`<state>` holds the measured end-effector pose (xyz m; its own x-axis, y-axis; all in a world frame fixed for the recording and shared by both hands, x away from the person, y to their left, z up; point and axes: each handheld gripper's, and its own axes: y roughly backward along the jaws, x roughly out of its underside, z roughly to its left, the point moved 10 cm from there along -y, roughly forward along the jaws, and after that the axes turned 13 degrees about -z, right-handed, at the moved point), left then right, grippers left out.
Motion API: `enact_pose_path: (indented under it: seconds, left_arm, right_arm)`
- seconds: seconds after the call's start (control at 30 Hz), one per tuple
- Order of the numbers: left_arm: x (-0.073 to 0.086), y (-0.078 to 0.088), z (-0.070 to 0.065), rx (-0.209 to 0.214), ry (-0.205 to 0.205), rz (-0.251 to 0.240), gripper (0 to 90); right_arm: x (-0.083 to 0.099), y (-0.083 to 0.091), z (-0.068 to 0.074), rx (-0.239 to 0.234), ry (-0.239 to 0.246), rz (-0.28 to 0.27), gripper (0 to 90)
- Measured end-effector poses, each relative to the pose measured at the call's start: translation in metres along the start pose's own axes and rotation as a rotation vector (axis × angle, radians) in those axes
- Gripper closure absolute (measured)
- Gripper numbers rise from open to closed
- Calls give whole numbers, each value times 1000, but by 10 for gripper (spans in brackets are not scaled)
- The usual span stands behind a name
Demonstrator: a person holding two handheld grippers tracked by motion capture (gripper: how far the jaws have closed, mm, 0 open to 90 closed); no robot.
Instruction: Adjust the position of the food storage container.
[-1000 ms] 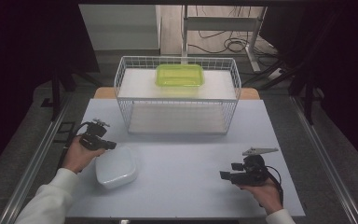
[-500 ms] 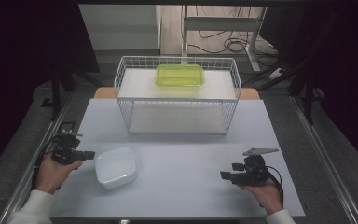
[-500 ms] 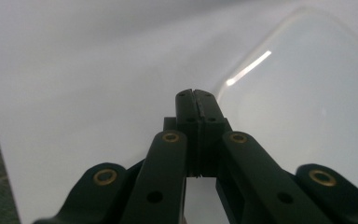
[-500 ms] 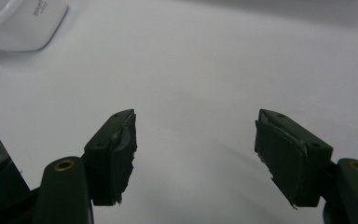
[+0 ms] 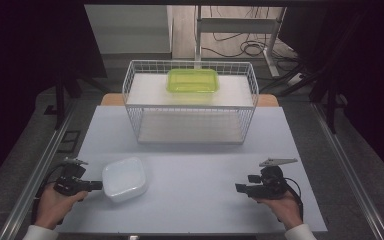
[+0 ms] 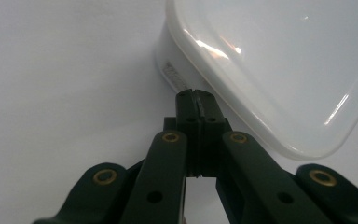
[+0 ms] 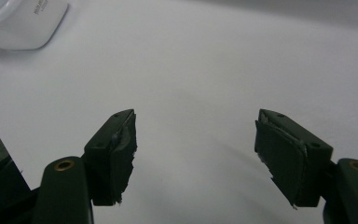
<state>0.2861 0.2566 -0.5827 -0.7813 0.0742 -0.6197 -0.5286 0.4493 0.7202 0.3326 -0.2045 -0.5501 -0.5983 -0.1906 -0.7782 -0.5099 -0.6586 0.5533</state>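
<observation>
A lab: framed test table [image 5: 190,200], floor cables [image 5: 240,47], dark surroundings.

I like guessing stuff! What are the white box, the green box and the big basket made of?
The white box looks like smooth, glossy plastic: light glints off it. The green box looks like see-through plastic, tinted yellow-green. The basket looks like thin wire in a grid, probably metal coated white, though that coating is a guess.
</observation>
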Motion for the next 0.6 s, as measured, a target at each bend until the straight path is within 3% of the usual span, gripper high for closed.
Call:
enact_pose_path:
  seconds: [0.3,0.6]
  left_arm:
    - [-2,-7,0,-4,13,4,897]
    - [-12,-20,-9,15,4,4,897]
  right_arm:
    - [1,1,-2,8,-3,0,292]
    - [0,1,-1,6,1,1,292]
